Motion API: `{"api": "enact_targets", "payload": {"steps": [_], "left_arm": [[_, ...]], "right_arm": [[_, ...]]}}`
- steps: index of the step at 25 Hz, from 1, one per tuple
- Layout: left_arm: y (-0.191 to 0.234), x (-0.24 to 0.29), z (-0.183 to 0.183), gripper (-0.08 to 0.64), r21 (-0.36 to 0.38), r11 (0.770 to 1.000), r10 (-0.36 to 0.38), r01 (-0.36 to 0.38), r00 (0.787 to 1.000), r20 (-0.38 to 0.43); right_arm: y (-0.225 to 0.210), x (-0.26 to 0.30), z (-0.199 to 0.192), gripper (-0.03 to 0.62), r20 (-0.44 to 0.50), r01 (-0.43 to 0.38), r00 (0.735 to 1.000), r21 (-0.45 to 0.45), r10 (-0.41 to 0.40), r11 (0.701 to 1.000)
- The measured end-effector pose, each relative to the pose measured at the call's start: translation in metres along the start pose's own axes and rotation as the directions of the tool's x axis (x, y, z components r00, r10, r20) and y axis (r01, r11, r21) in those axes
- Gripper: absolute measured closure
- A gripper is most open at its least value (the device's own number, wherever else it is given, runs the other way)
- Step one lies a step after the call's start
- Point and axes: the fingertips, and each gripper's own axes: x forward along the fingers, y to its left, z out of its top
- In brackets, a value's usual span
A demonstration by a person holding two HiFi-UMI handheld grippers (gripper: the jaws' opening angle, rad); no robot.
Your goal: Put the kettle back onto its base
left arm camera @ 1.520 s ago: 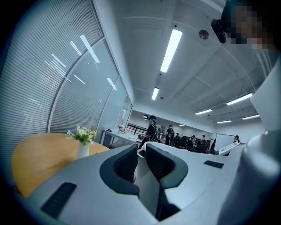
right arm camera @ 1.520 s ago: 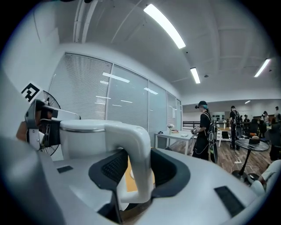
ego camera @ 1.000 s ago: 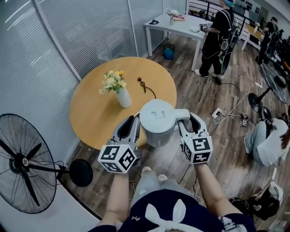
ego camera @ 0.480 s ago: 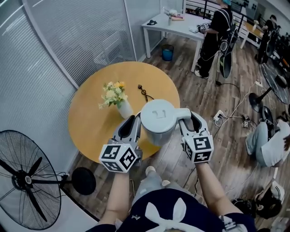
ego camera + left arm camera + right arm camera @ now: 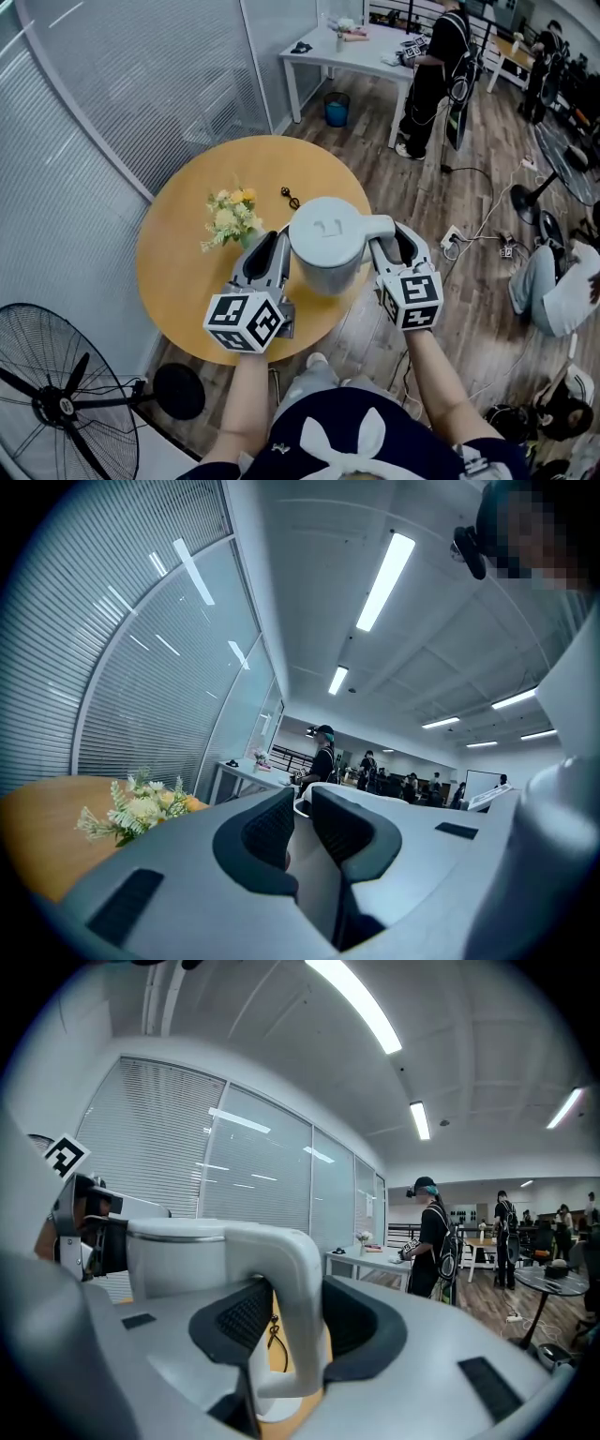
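Note:
A white kettle hangs in the air over the near edge of the round wooden table. My right gripper is shut on its curved handle, which stands upright between the two pads. My left gripper sits close against the kettle's left side, its jaws drawn almost together with nothing between them. A black cord with a plug lies on the table beyond the kettle. No kettle base shows in any view.
A white vase of flowers stands on the table just left of the kettle. A black floor fan is at lower left. Beyond are a white desk, a standing person, floor cables and a crouching person.
Both grippers and the kettle have moved forward together. The kettle, which hung over the floor short of the table, is now over the table's near edge, closer to the flowers.

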Motion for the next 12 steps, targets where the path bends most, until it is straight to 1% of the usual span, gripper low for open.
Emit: {"api": "enact_targets", "payload": {"steps": [4,8,12], "left_arm": [[0.013,0.011,0.002,0.486,-0.008,1.0,-0.025,0.025,1.0,-0.001],[0.016,0.026,0.006,0.486,-0.004,0.999,-0.049,0.049,0.999,0.002],[0.014,0.04,0.008,0.486,-0.009,0.998,-0.055,0.055,0.999,-0.001]], "right_arm": [[0.0,0.014,0.003,0.426,0.007,0.023,1.0,-0.005,-0.023,1.0],[-0.007,0.023,0.006,0.425,0.02,0.046,0.999,-0.001,-0.046,0.999],[-0.018,0.03,0.007,0.425,0.015,0.043,0.999,0.006,-0.043,0.999]]}}
